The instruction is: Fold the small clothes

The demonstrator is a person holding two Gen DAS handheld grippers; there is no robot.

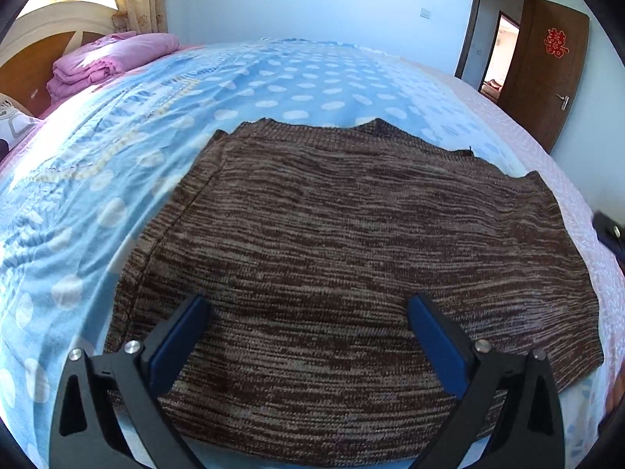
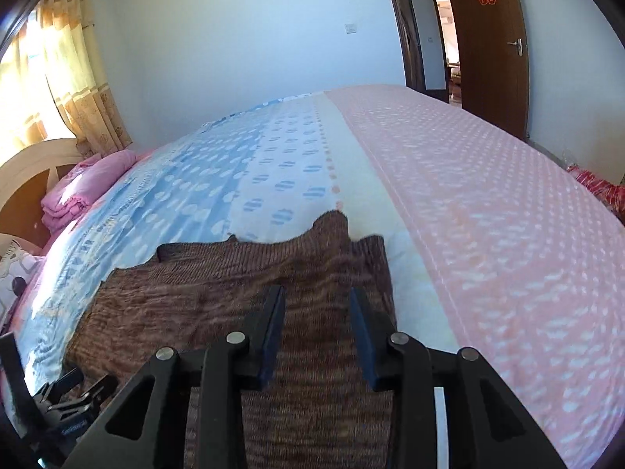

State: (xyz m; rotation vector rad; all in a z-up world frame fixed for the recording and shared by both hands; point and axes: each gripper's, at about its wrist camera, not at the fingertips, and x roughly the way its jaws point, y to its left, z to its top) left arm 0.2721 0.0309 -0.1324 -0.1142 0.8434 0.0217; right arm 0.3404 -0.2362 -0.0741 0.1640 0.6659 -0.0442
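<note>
A brown knit garment [image 1: 351, 254] lies spread flat on the bed, with a folded edge along its left side. My left gripper [image 1: 308, 305] hovers low over its near part, jaws wide open and only flat cloth showing between the blue pads [image 1: 175, 344]. In the right wrist view the same garment [image 2: 195, 293] reaches to its far right corner. My right gripper [image 2: 317, 293] sits over that right edge, jaws partly open, with the fabric showing through the gap and nothing visibly pinched. That view is blurred.
The bed sheet [image 1: 117, 156] is blue with white dots and turns pink [image 2: 488, 215] on the right. A folded pink quilt [image 1: 101, 62] lies by the headboard [image 1: 35, 39]. A brown door [image 2: 484, 47] stands open beyond the bed's far corner.
</note>
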